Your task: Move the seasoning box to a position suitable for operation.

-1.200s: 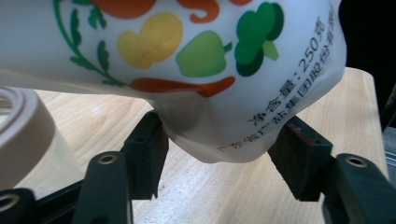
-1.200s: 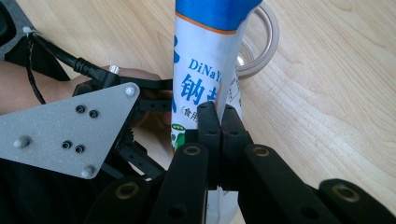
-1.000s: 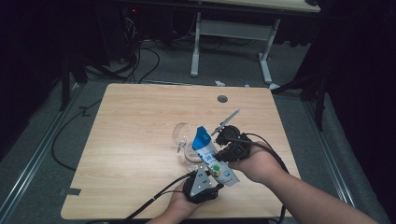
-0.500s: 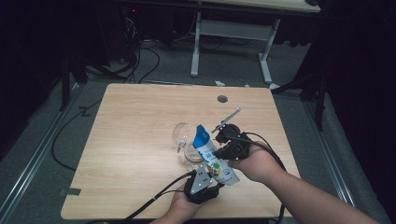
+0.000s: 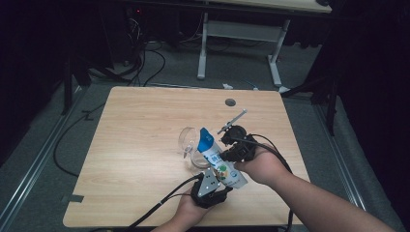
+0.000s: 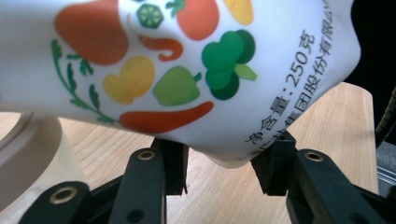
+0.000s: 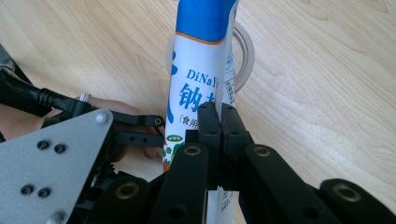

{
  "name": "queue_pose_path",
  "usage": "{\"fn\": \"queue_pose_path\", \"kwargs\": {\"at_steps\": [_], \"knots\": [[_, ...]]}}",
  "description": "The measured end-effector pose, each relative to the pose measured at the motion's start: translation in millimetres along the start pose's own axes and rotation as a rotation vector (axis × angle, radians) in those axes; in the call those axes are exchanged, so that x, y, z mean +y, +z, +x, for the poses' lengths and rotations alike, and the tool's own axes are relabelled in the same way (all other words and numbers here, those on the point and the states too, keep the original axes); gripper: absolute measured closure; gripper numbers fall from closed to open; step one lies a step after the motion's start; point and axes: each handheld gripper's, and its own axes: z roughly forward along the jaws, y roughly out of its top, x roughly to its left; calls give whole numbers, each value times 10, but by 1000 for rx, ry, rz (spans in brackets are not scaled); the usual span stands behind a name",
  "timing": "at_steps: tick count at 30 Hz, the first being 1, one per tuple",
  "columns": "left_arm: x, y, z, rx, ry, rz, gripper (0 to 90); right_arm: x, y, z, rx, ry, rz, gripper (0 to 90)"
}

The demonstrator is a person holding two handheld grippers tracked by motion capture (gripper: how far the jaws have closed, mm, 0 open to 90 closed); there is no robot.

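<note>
Nearest the surface's near edge, right of its middle, the left hand-held gripper sat in the person's left hand, its grey three-cornered plate facing up. Its jaws had just been closing and stood about half apart, their pads against the bulging bottom end of a white pouch printed with vegetables; in the left gripper view the pouch rested between the two black jaws, touching both.

Just beyond, toward the right edge, the right hand-held gripper was held in the right hand. In the right gripper view its jaws were pressed tight together on the thin side seam of the pouch, the left hand-held gripper close beside it.

The pouch slanted from the near edge toward the middle of the surface, its blue top pointing away. Behind that top stood a clear glass cup, touching or just beside the pouch; which, I could not tell.
</note>
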Motion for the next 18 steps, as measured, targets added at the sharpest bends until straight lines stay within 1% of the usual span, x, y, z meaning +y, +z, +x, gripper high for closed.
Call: {"fn": "queue_pose_path", "kwargs": {"at_steps": [1, 5, 11, 13, 18], "knots": [[8, 4, -2, -2, -2, -1, 609, 18, 5, -5, -2, -14, 7, 898], [25, 7, 3, -4, -4, -4, 608, 47, 0, -22, -5, -28, 18, 898], [45, 11, 9, -2, -5, -2, 608, 77, 7, -46, -3, -30, 19, 898], [55, 16, 9, 1, -7, -4, 608, 82, 10, -55, -7, -40, 16, 898], [71, 18, 14, 4, -11, -10, 607, 100, 3, -61, -5, -43, 14, 898]]}}
